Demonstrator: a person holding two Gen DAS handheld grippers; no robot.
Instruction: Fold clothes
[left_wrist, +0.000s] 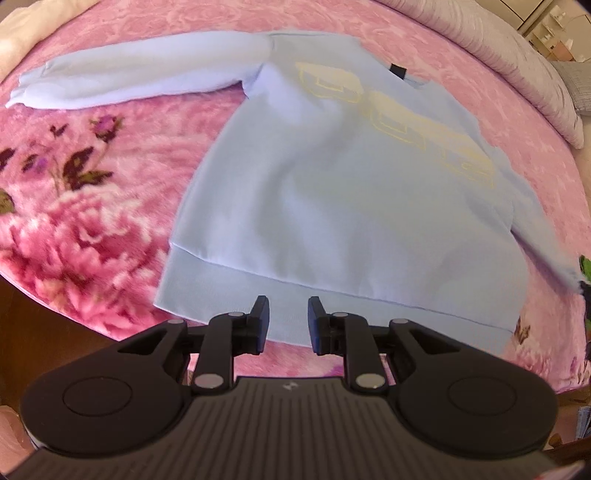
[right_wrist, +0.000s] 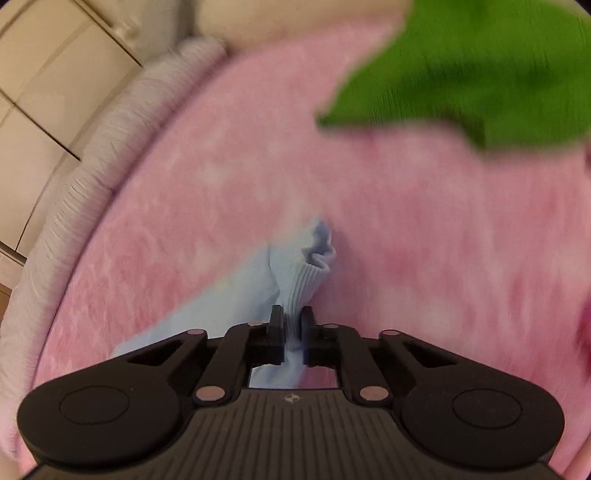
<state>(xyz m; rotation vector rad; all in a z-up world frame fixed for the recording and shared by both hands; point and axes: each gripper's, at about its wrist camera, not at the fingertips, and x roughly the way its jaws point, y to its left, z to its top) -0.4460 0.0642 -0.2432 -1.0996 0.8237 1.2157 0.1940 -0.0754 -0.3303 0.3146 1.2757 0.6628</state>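
Light-blue sweatshirt (left_wrist: 332, 192) spread flat on the pink floral blanket (left_wrist: 92, 229) — one sleeve grasped.

Surroundings: a green garment (right_wrist: 472, 74) lies beyond the right gripper (right_wrist: 292, 325); a grey quilt (right_wrist: 85, 177) borders the blanket. The left gripper (left_wrist: 284, 317) hovers above the sweatshirt's hem — jaws apart, nothing between them. The right gripper's jaws are clamped on the ribbed cuff (right_wrist: 303, 280) of the sleeve.
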